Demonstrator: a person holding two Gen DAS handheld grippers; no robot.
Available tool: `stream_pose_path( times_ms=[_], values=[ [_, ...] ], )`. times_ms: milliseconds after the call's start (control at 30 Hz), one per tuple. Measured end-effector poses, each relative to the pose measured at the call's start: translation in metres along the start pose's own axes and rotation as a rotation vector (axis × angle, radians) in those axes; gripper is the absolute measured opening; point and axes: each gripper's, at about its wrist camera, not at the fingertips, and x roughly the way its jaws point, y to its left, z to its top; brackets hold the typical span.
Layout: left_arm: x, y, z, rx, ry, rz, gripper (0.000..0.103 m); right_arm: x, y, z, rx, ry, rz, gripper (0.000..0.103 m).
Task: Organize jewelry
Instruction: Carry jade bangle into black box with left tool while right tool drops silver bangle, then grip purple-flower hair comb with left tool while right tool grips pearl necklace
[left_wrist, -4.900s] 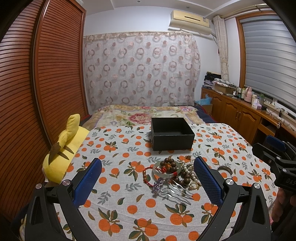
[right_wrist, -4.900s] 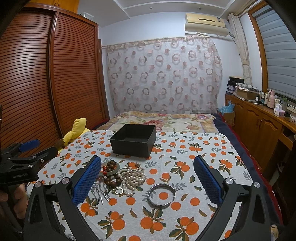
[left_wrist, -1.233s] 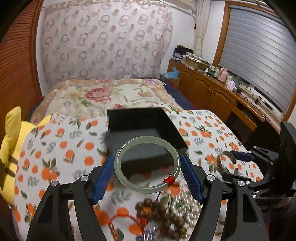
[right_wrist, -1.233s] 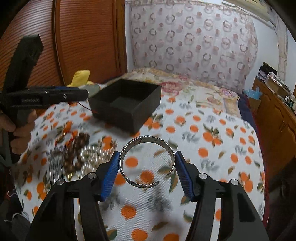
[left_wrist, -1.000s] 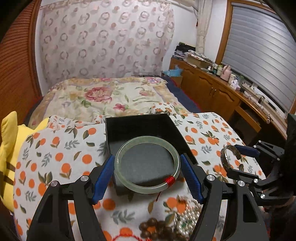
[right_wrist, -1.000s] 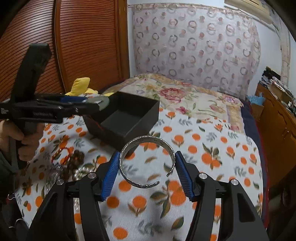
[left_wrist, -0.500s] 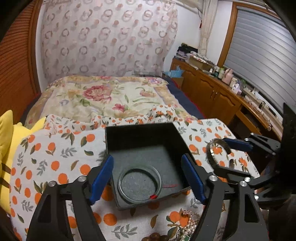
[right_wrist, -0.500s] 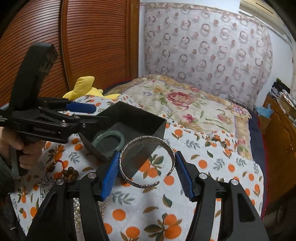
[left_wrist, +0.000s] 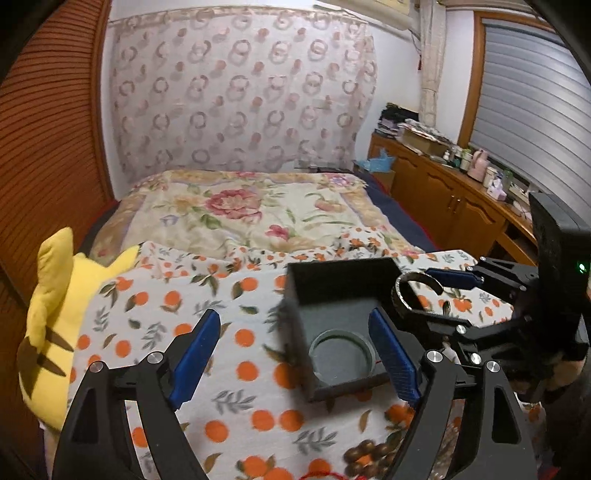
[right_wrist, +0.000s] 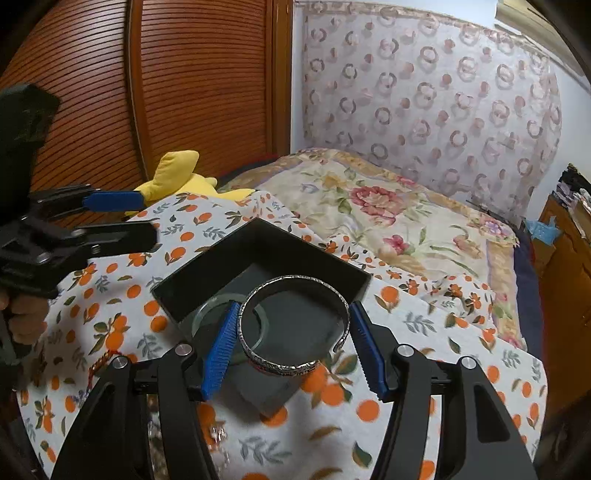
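One cuff (right_wrist: 294, 328) sits clamped across the right gripper's (right_wrist: 294, 341) fingers, directly above the box (right_wrist: 258, 277) holding the bangle (left_wrist: 341, 355); the left gripper (left_wrist: 295, 356) hangs wide open, empty, beside it.

- The black box (left_wrist: 334, 284) sits open on the orange-print cloth, square, with a dark grey lining.
- A pale green bangle (left_wrist: 341, 349) lies flat on the box floor, towards one corner.
- An open silver cuff (right_wrist: 295, 325) with an embossed band hangs level above the box, pinched between blue pads.
- Brown beads (left_wrist: 369, 452) lie on the cloth near the box.
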Motion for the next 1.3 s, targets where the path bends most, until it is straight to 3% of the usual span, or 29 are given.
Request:
stream_pose_path(
  times_ms=[100, 400, 667, 1167, 1300],
  values=[
    [-0.004, 0.009, -0.008, -0.01, 0.0, 0.021, 0.084, 0.013, 0.005, 0.003, -0.01, 0.024, -0.001, 0.063],
    [-0.018, 0.025, -0.031, -0.045, 0.014, 0.03, 0.084, 0.03, 0.013, 0.005, -0.027, 0.053, -0.034, 0.063],
    [-0.039, 0.03, -0.052, -0.061, 0.017, 0.033, 0.085, 0.003, 0.019, 0.005, -0.015, 0.008, -0.055, 0.064],
    [-0.079, 0.003, -0.11, -0.038, 0.041, -0.013, 0.085, -0.07, 0.057, -0.06, 0.027, 0.011, -0.053, 0.064],
    [-0.089, -0.001, -0.122, -0.032, 0.043, -0.023, 0.085, -0.075, 0.063, -0.079, 0.043, 0.03, -0.049, 0.054]
  ],
)
